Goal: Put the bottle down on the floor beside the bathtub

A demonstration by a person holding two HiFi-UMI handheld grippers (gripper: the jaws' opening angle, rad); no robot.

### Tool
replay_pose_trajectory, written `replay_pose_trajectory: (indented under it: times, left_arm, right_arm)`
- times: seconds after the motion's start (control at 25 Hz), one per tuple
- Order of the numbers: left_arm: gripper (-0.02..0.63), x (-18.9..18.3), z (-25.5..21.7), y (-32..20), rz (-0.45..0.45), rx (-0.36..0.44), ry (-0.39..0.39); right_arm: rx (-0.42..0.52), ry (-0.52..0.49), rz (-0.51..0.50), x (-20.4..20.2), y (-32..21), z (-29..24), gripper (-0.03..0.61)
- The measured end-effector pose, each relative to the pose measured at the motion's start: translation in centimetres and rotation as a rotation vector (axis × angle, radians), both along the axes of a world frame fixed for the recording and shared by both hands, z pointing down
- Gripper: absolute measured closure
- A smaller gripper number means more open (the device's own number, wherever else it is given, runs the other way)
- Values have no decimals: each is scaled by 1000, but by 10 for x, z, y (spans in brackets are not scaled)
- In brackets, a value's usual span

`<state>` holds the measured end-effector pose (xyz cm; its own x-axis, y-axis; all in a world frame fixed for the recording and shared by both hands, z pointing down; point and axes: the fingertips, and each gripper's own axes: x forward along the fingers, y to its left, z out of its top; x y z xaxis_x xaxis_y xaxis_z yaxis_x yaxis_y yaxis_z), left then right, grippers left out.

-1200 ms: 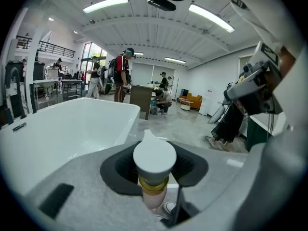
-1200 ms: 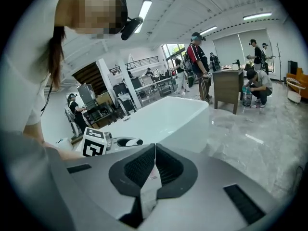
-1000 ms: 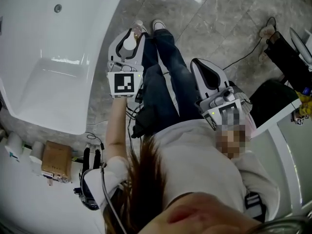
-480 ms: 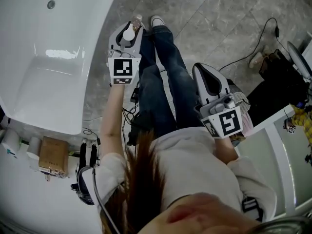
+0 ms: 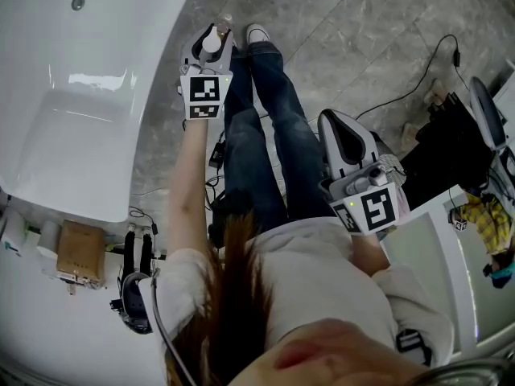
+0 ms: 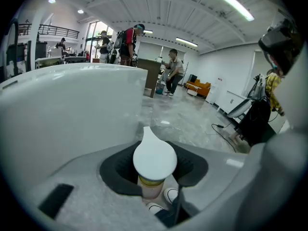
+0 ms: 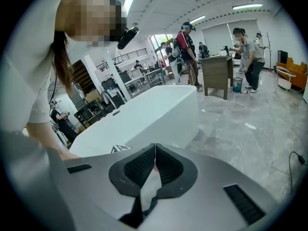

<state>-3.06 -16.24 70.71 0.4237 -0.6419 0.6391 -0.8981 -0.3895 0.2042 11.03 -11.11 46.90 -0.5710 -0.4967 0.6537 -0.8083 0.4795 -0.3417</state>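
While the bottle (image 5: 223, 27) is pinched between the pads (image 6: 113, 173) of the left gripper (image 5: 214, 48), it is held upright just beside the outer wall of the white bathtub (image 5: 96, 79), over the grey marbled floor (image 5: 362, 39). Seen in the left gripper view, the bottle (image 6: 155, 159) is shown from above: its white cap is turned toward the camera, and a yellow band and a pale pinkish body are seen under it. The jaws of the left gripper (image 6: 153, 177) are parted just as far as the bottle's width and are closed against its sides. White shoes (image 6: 168, 195) are seen below it, and in the head view the bottle is placed close to the toe of the left shoe (image 5: 257, 34). Whether its base is touching the floor cannot be told.

The left arm is stretched forward and down along the tub. The right gripper (image 5: 342, 131) is kept near the person's waist, well apart from the bottle. In the right gripper view, its ribbed pads (image 7: 139, 170) are pressed together at the tips, and nothing is held by the right gripper (image 7: 155, 160). A black cable (image 5: 410, 87) is laid across the floor at the right.
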Motion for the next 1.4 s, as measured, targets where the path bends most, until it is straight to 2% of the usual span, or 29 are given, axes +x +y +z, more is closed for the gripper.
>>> replay_pose_trajectory:
  times: [0.28, 0.52, 0.76, 1.0, 1.4]
  left_arm:
    - [469, 0, 33, 24, 3, -36, -32]
    - [469, -2, 93, -16, 4, -71, -47]
    - [469, 29, 190, -36, -8, -149, -42]
    - [469, 9, 196, -6, -45, -134, -63]
    - [469, 23, 263, 4, -12, -153, -82]
  right_arm:
    - [-10, -4, 5, -4, 20, 6, 565]
    - [-16, 13, 2, -8, -30, 40, 565]
    - [-42, 51, 17, 27, -75, 100, 565]
    - [21, 54, 41, 19, -42, 86, 565]
    - [46, 67, 42, 21, -51, 126, 565]
